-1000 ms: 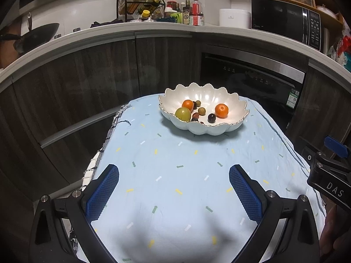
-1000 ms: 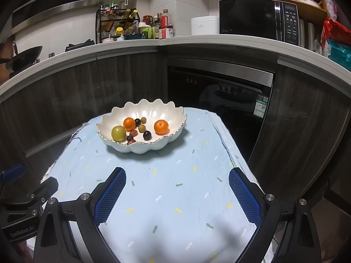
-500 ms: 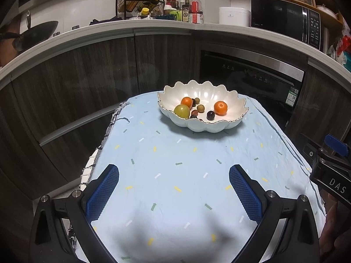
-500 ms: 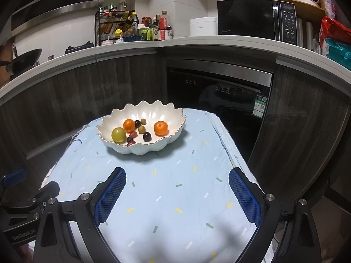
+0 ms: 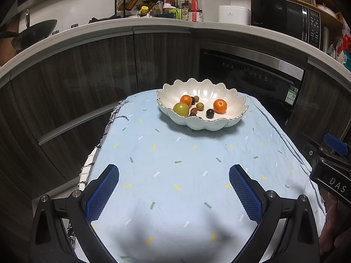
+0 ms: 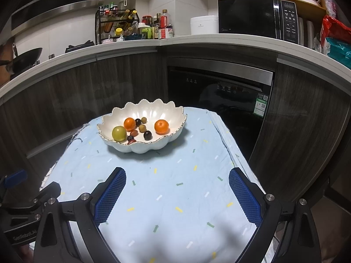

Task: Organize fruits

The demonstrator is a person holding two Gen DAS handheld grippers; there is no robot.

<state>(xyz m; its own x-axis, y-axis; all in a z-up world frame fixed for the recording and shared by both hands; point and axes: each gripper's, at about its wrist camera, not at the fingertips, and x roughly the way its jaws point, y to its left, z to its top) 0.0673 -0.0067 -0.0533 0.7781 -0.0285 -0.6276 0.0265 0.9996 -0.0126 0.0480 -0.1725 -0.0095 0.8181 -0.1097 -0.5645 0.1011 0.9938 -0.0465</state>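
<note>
A white scalloped bowl (image 5: 228,121) (image 6: 166,143) stands at the far end of a light blue cloth-covered table. It holds two oranges (image 5: 219,105) (image 6: 161,126), a green-yellow fruit (image 5: 181,109) (image 6: 119,133) and several small dark and olive fruits (image 5: 209,113) (image 6: 147,135). My left gripper (image 5: 174,189) is open and empty, low over the near end of the table. My right gripper (image 6: 177,194) is open and empty too, beside it on the right, well short of the bowl.
The blue cloth (image 5: 175,153) hangs over the table edges left and right. Dark wood cabinets and a black oven (image 6: 219,92) stand behind the table. The counter above carries a spice rack (image 5: 140,2), bottles, a microwave (image 6: 256,18) and a wok (image 5: 33,32).
Both grippers have drawn back and risen slightly; the bowl sits farther away and higher in both views. Both stay open and empty.
</note>
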